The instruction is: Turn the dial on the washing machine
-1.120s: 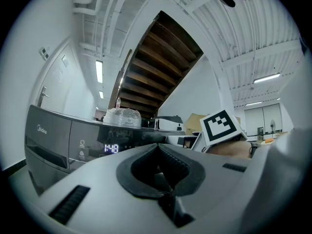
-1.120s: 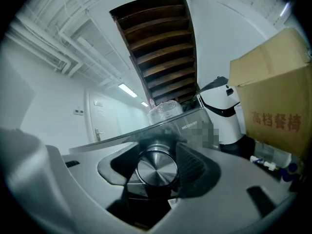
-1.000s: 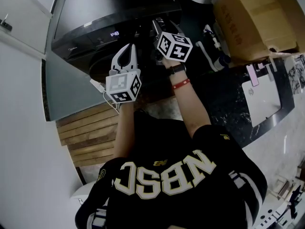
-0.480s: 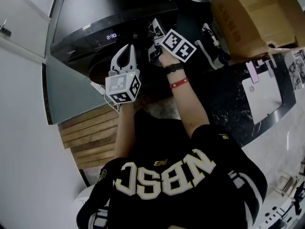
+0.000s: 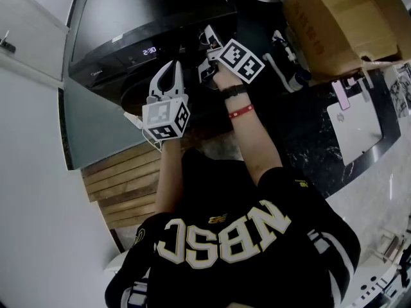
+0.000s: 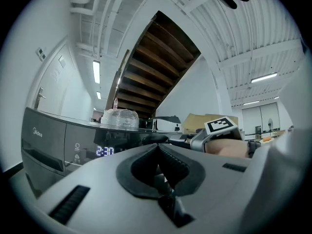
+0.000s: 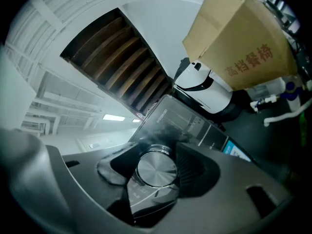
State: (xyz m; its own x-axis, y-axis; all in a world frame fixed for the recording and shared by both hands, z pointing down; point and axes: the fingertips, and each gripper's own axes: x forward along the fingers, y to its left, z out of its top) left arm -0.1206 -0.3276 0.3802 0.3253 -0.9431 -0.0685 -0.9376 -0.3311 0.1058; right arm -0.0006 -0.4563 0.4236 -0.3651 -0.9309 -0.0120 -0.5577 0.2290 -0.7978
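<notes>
1. Washing machine (image 5: 148, 18): dark, at the far side of the scene, ahead of you. Its control panel faces you along the near edge of its top.

2. Cardboard box (image 5: 334, 24): brown, at the far right, well apart from the machine's panel.

3. Wooden slats (image 5: 122, 185): on the floor at the near left, below the machine's front.

4. Your left gripper (image 5: 172, 64): held up in front of the panel, left of your other tool. Its jaws are closed on each other at the tips, with nothing between them (its own view shows the pads meeting). It touches nothing.

5. Your right gripper (image 7: 155, 165): at the right part of the panel, rolled so its marker cube sits tilted. Its jaws stand wide and clamp the dial, one pad against each side.

6. Dial (image 7: 157, 171): round, with a brushed metal face, on the machine's panel, right of the display. It sits squarely between your right gripper's pads.

7. Display (image 5: 149, 51): small and lit, on the panel left of the dial. It reads 2:30.
</notes>
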